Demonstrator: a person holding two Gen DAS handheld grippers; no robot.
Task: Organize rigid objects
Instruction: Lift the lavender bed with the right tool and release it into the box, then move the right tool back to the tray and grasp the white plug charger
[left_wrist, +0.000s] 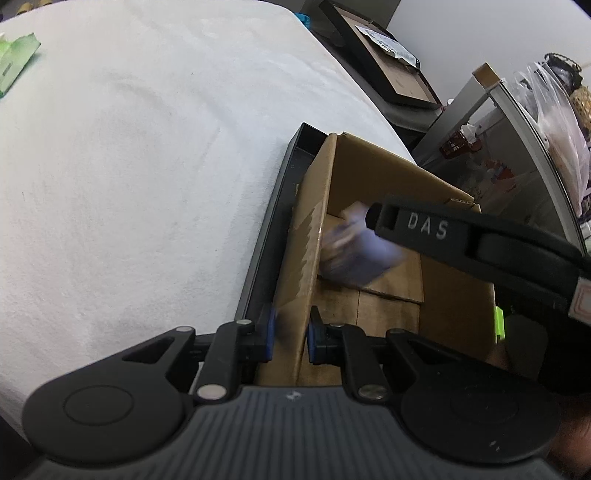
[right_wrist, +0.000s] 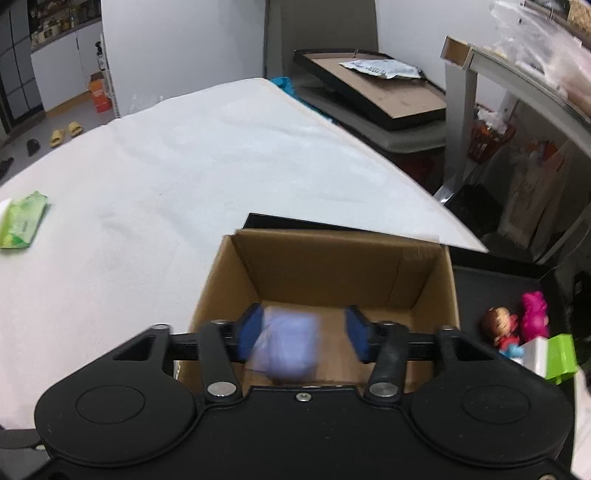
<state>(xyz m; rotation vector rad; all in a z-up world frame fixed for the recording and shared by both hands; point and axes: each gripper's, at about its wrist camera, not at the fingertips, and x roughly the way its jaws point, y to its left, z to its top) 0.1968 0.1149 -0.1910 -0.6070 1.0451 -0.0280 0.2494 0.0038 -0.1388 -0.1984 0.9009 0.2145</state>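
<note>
Our right claw stands wide open over the open brown cardboard box, its blue pads well apart, and the blurred pale purple block-like object sits between them without clearly touching either, so we judge it released and dropping toward the box floor; the blur keeps us from saying what it is. Our left claw is closed down on the box's near-left cardboard wall, one pad on each face, steadying it. The box stands inside a shallow black tray at the near right corner of the white cloth-covered surface. In the tray to the right of the box lie a small brown-haired doll figure, a bright pink toy figure and a green-and-white block, which we take to be still unsorted. A green wipes packet lies near the far left edge. The risks we see: the purple object may bounce or land on edge, and if our left claw tugs the thin wall, the light box could tilt or slide in the tray.
</note>
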